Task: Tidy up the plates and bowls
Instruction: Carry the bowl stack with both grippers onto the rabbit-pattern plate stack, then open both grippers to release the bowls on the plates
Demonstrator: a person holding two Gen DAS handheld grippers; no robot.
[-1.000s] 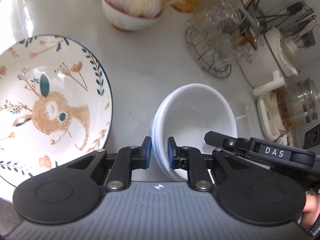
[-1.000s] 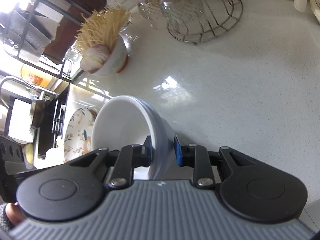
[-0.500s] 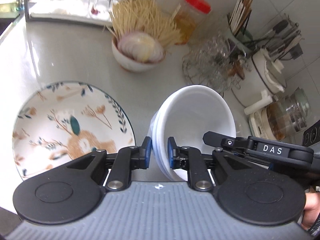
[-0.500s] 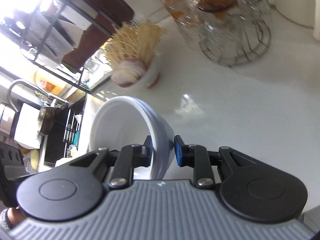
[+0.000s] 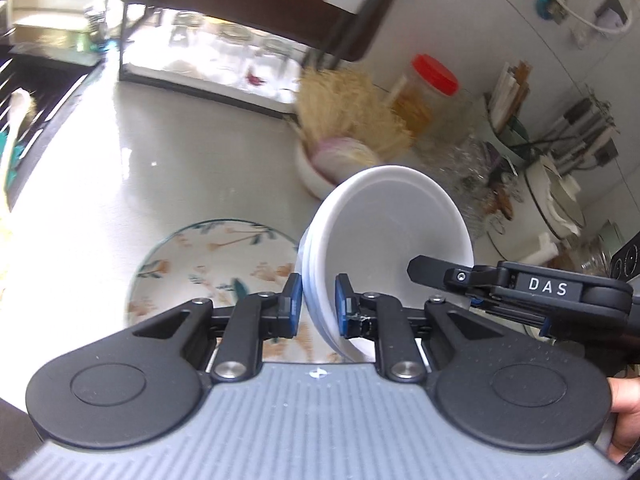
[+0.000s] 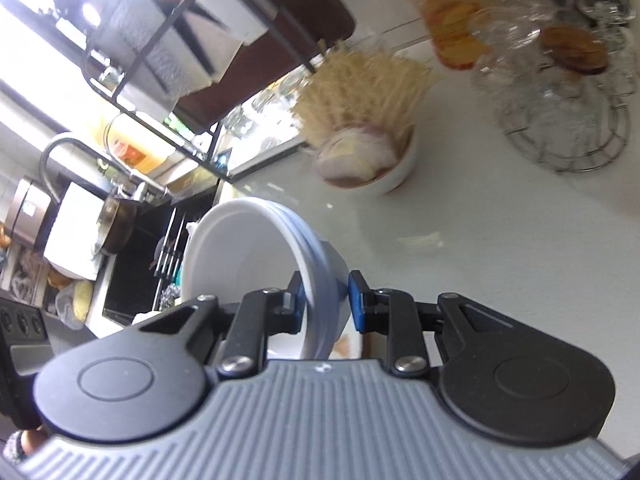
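I am gripping the stacked white bowls [image 5: 384, 240] by opposite rims, left gripper [image 5: 318, 306] and right gripper [image 6: 326, 300] both clenched, stack tilted above the tabletop [image 5: 180, 160]. Nested bowls possibly sliding apart, dropping onto the patterned plate [image 5: 212, 264] beneath my fingers.

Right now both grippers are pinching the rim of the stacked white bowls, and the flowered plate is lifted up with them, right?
Not quite. The left gripper and right gripper do pinch the white bowls, but the flowered plate lies on the counter below them, as the left wrist view shows.
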